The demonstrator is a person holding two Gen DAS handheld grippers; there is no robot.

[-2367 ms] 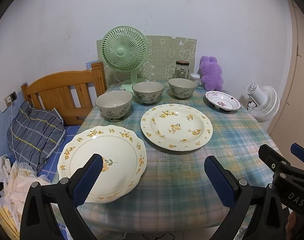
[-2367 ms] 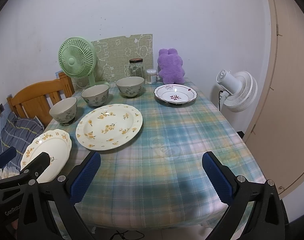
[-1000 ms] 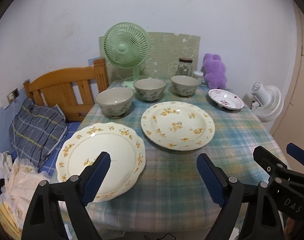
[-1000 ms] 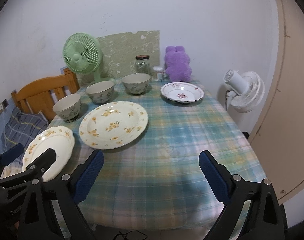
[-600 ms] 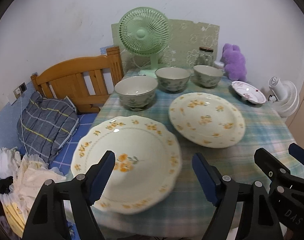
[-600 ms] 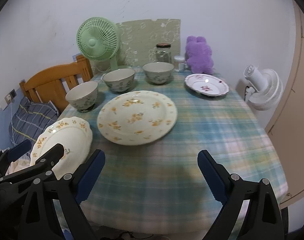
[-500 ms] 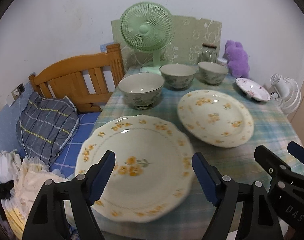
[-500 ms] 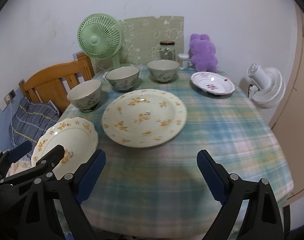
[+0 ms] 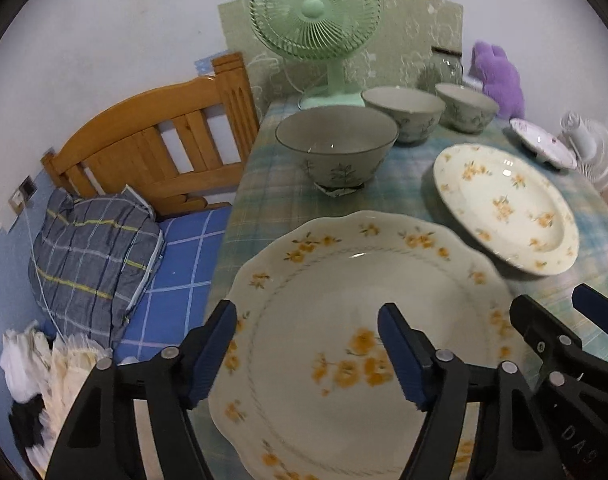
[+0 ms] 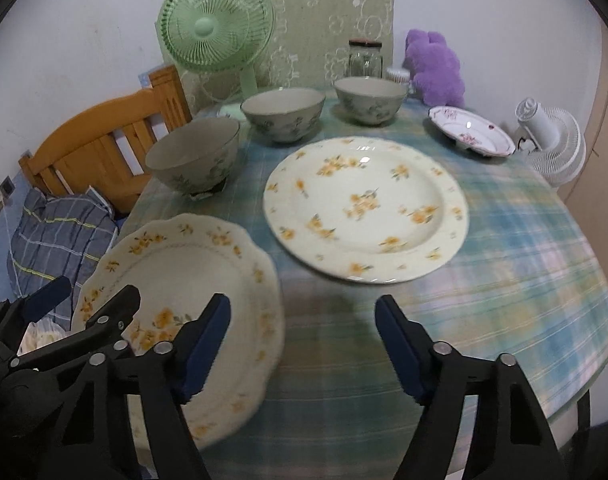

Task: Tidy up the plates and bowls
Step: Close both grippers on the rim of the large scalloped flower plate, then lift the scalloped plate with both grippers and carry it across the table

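Checked cloth covers the table (image 10: 524, 280), which stands against a white wall. Nothing is stacked yet: three bowls stand apart in a row at the far side, the left bowl (image 10: 194, 156), middle bowl (image 10: 282, 114) and right bowl (image 10: 370, 94). A scalloped plate (image 9: 344, 312) lies at the near left edge, a round plate (image 10: 366, 208) at the centre, a small red-flowered plate (image 10: 470, 130) far right.

Both tongs have just been closing, yet each stands open and empty: the left gripper (image 9: 308, 348) above the scalloped plate, not touching it; the right gripper (image 10: 302, 344) over bare cloth just beside it. Judged: the whole task remains.
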